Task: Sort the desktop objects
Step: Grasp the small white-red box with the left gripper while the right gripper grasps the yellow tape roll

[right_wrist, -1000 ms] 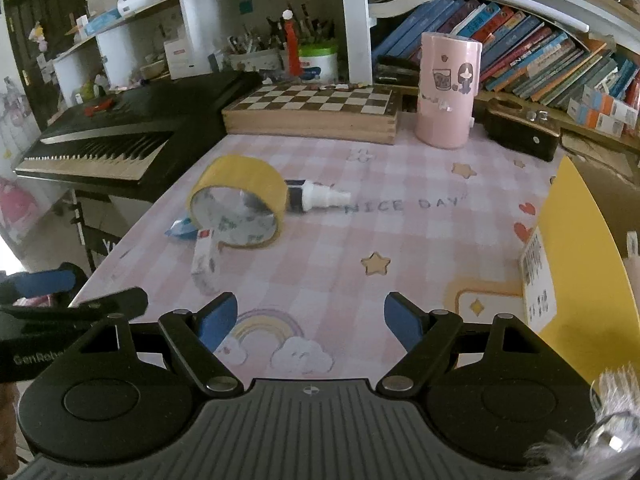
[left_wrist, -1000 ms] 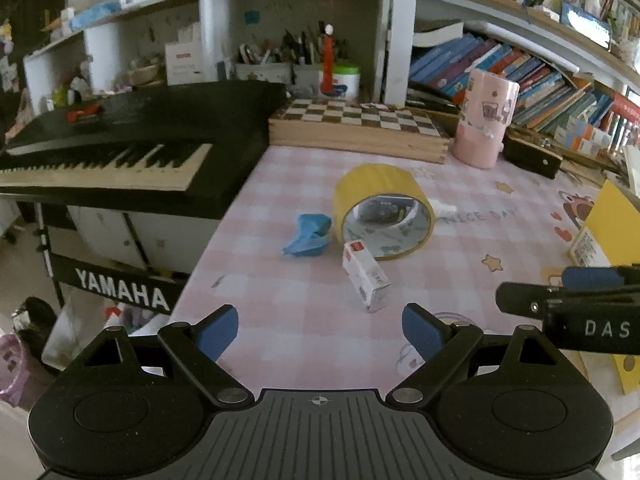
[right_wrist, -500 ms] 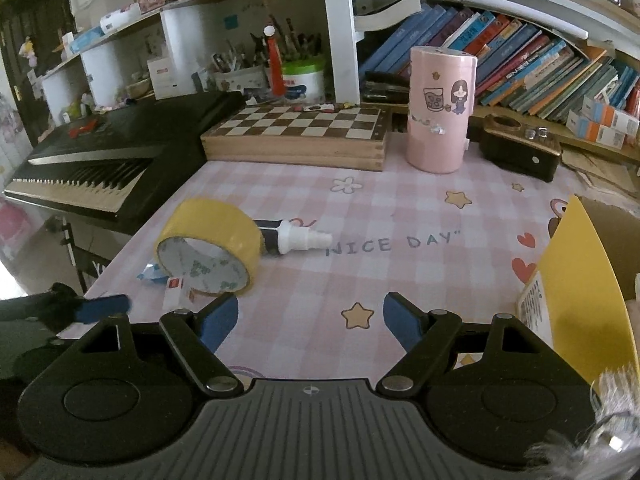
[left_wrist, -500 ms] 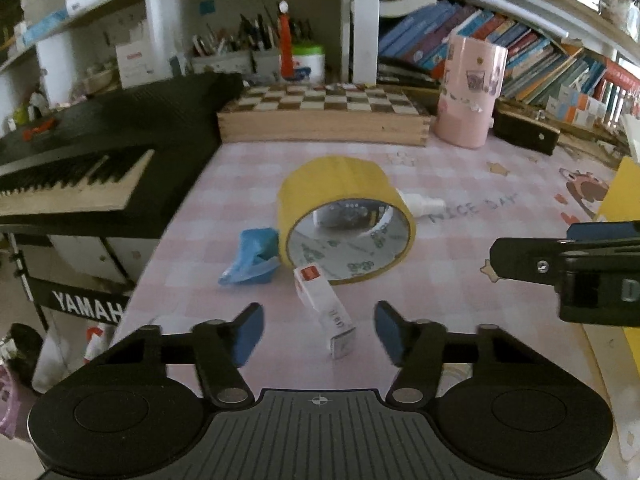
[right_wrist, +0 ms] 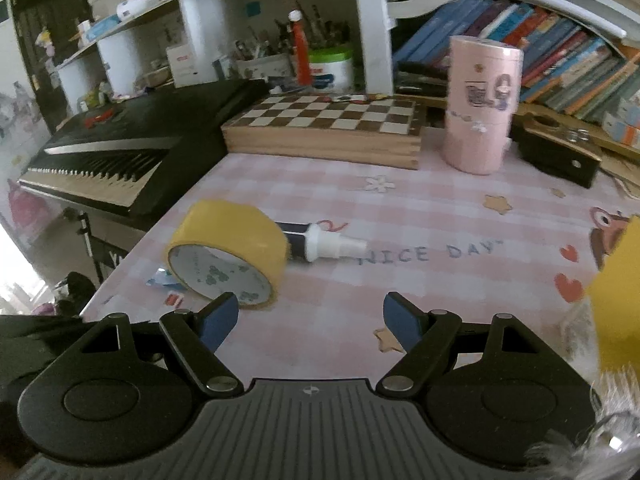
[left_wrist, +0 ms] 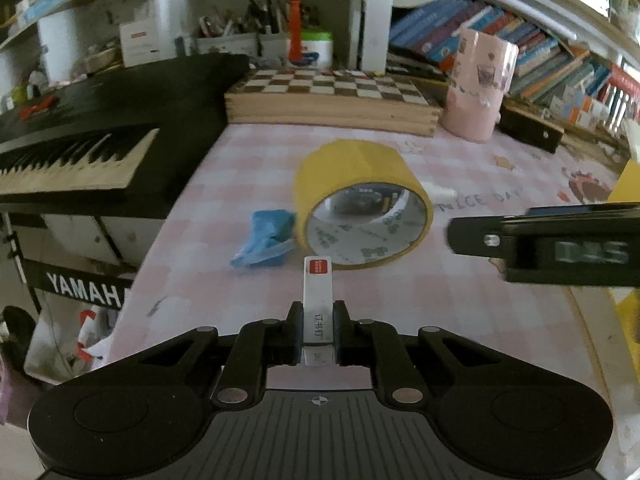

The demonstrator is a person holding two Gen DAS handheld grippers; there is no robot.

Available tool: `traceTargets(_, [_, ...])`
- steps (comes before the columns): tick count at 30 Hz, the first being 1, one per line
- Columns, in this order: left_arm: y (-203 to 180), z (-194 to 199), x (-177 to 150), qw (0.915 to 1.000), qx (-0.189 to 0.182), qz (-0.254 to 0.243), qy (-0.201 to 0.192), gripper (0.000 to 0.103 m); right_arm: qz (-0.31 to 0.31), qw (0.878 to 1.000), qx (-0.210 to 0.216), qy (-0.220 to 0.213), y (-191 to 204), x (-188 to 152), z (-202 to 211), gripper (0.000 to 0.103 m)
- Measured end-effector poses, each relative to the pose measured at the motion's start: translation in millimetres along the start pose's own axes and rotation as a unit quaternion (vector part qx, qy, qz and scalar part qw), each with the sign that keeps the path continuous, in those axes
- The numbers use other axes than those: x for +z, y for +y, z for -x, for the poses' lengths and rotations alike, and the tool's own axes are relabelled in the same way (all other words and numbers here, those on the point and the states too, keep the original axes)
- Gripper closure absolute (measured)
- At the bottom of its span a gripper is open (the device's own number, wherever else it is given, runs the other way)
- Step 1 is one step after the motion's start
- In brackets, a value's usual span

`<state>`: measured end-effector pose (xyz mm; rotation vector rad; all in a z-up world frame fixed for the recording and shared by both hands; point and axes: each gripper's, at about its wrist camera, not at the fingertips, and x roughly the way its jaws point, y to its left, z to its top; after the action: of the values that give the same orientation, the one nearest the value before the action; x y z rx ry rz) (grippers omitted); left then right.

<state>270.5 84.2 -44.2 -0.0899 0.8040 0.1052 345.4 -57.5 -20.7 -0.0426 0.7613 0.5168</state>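
Observation:
My left gripper (left_wrist: 317, 326) is shut on a small white staple box (left_wrist: 317, 300) with a red end label, at the near edge of the pink checked tablecloth (left_wrist: 460, 320). Just beyond the box lies a yellow tape roll (left_wrist: 360, 168) on its side, with a crumpled blue wrapper (left_wrist: 266, 238) to its left. In the right wrist view my right gripper (right_wrist: 310, 320) stands open over the cloth with nothing between its fingers. The tape roll (right_wrist: 236, 232) is ahead to its left, and a dark marker with a white cap (right_wrist: 320, 242) lies behind the roll.
A wooden chessboard box (right_wrist: 328, 128) and a pink cylinder (right_wrist: 480, 108) stand at the back. A black keyboard (right_wrist: 120, 148) borders the table's left side. A yellow box (right_wrist: 618, 288) sits at the right. Shelves with books and pens rise behind.
My left gripper went forward and down and shut on the white staple box, which now lies straight along the fingers. My right gripper moved forward, staying open.

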Motion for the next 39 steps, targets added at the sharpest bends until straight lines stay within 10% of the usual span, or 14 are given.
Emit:
traceTargets(12, [27.5, 30.1, -6.5, 0.9991, 0.010, 0.041, -0.003, 0.090, 0.065, 0.998, 0.015, 0.007, 26.4, 14.6, -51.8, 0.040])
traceTargets(20, [30.4, 40.6, -4.7, 0.9988, 0.011, 0.046, -0.014, 0.090, 0.061, 0.998, 0.023, -0.003, 23.9, 22.6, -54.5, 0.088])
traceTargets(39, [24.0, 76.3, -8.1, 0.9963, -0.065, 0.016, -0.053, 0.090, -0.001, 1.000, -0.004, -0.022, 14.0, -6.9, 39.3, 0.093])
